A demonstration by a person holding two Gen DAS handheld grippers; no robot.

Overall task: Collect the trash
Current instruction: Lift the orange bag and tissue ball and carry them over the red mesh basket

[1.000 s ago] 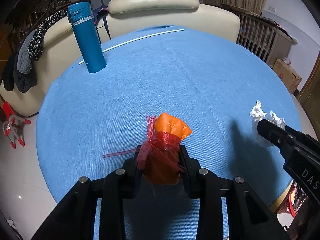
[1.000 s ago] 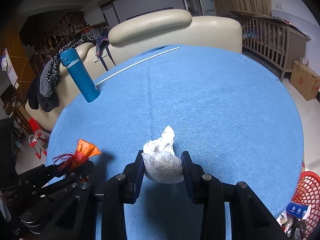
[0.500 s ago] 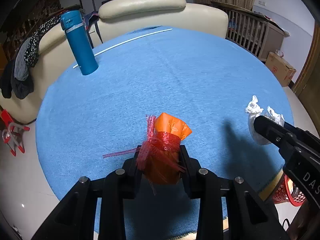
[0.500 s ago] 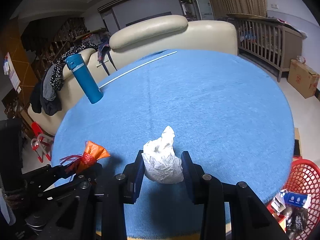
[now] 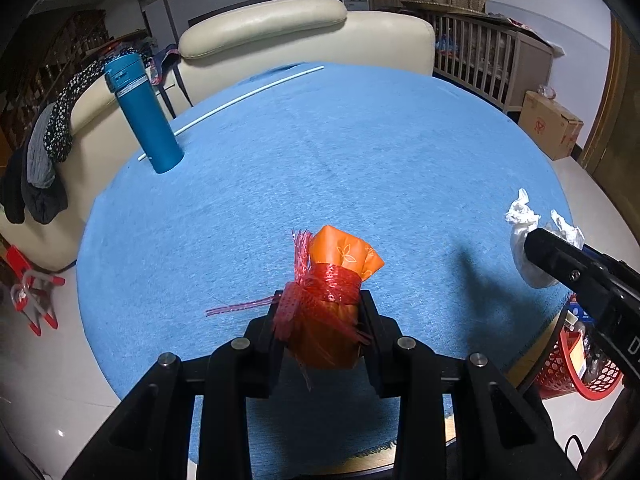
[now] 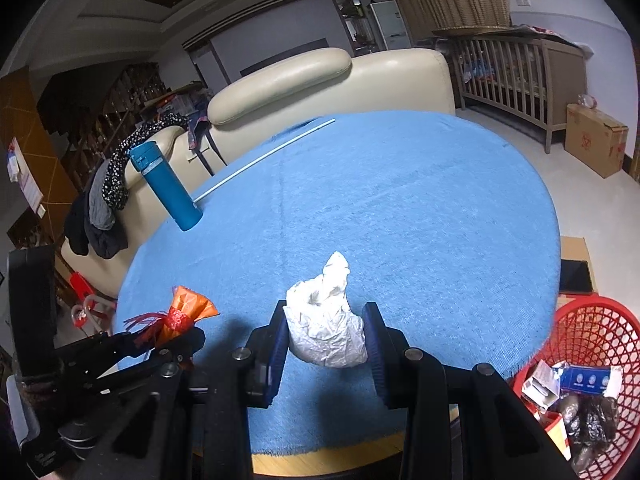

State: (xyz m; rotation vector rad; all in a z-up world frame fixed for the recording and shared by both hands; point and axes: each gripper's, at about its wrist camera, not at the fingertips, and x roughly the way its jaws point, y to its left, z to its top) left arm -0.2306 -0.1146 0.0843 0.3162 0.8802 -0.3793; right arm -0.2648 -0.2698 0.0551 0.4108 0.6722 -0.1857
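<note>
My left gripper [image 5: 322,316] is shut on an orange wrapper bundled in red netting [image 5: 332,300] and holds it above the near edge of the blue round table [image 5: 360,160]. My right gripper [image 6: 326,340] is shut on a crumpled white paper wad [image 6: 326,324], also lifted over the table's near edge. The wad and the right gripper show at the right of the left wrist view [image 5: 524,232]. The orange bundle shows at the lower left of the right wrist view [image 6: 186,312]. A red mesh trash basket [image 6: 580,380] with several scraps stands on the floor at the lower right.
A blue flask [image 5: 144,112] stands upright at the table's far left beside a long white rod [image 5: 232,104]. A cream sofa [image 5: 304,36] is behind the table, with clothes [image 5: 40,160] draped at its left. A cardboard box [image 5: 550,124] and wooden railing are at the right.
Both grippers have pulled back and risen from the table with their loads. More of the table's near edge and the red basket have come into view.
</note>
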